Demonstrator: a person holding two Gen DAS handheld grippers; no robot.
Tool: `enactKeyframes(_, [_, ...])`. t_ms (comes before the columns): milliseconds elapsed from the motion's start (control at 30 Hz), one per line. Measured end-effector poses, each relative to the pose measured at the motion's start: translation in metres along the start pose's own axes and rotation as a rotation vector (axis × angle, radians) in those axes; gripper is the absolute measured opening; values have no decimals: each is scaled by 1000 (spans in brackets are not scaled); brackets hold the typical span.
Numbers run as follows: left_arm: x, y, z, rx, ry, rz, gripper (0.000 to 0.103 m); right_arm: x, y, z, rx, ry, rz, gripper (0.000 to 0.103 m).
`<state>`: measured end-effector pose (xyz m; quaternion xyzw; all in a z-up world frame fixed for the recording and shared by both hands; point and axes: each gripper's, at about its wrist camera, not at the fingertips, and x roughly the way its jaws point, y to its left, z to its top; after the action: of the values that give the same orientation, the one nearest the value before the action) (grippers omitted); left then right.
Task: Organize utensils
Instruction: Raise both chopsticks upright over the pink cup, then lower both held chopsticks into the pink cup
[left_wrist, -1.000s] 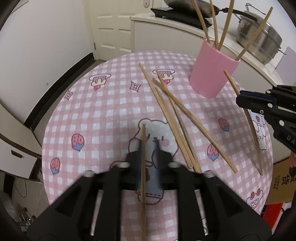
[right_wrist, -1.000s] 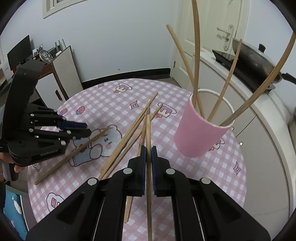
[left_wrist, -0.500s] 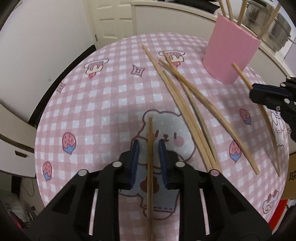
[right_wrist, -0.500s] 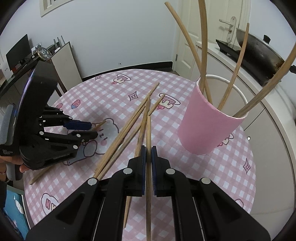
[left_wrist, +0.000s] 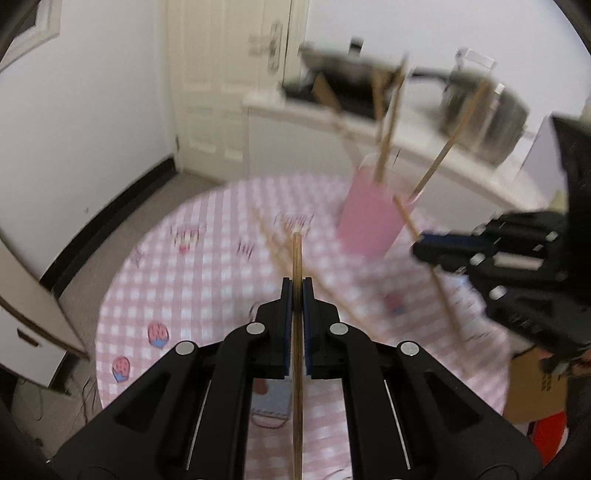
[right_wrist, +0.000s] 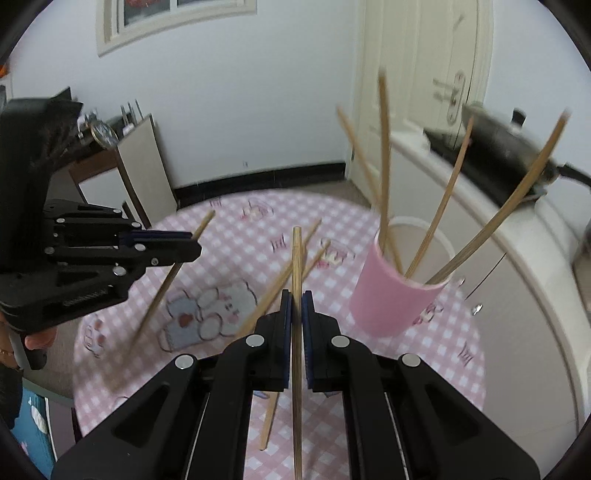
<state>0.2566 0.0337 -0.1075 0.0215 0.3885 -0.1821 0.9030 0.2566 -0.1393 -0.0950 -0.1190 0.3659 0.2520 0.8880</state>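
The left wrist view looked from just behind the left tool (left_wrist: 296, 291), down and forward across the round surface (left_wrist: 207, 266) toward the door (left_wrist: 225, 85) and the surface's far edge. The right wrist view sat just behind the right tool (right_wrist: 295, 302), angled down toward the far edge and the wall (right_wrist: 240, 110). Both shared the pink cup (left_wrist: 369, 225) (right_wrist: 391, 295), and each showed the other tool at its side edge.

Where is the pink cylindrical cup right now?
The pink cylindrical cup stands on the checked tablecloth at right in the right wrist view, holding wooden chopsticks.
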Motion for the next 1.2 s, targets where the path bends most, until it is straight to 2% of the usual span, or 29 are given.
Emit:
enactKeyframes(67, [-20,-12,11,6,-70,-21,5,-19,0,5,2,-41,0,4])
enactKeyframes(233, [-54,-37,22,38,-199,-21,5,-56,-2,12,6,-126,-16,4])
enactKeyframes(500, [-91,-60,50,-10,-386,-66,5,-107,-17,24,25,-247,-63,4])
enactKeyframes(633, [-102,-73,66,-39,-486,-52,5,-122,-20,36,19,-292,-92,4])
enactKeyframes(800, [-94,-83,88,-88,-577,-44,5,-132,-29,55,29,-353,-120,4])
enactKeyframes(1033, [-75,-87,107,-150,-635,-32,5,-130,-51,77,49,-416,-143,4])
enactKeyframes(1200, [-61,-89,117,-170,-671,-13,5,-115,-69,83,68,-420,-158,4])
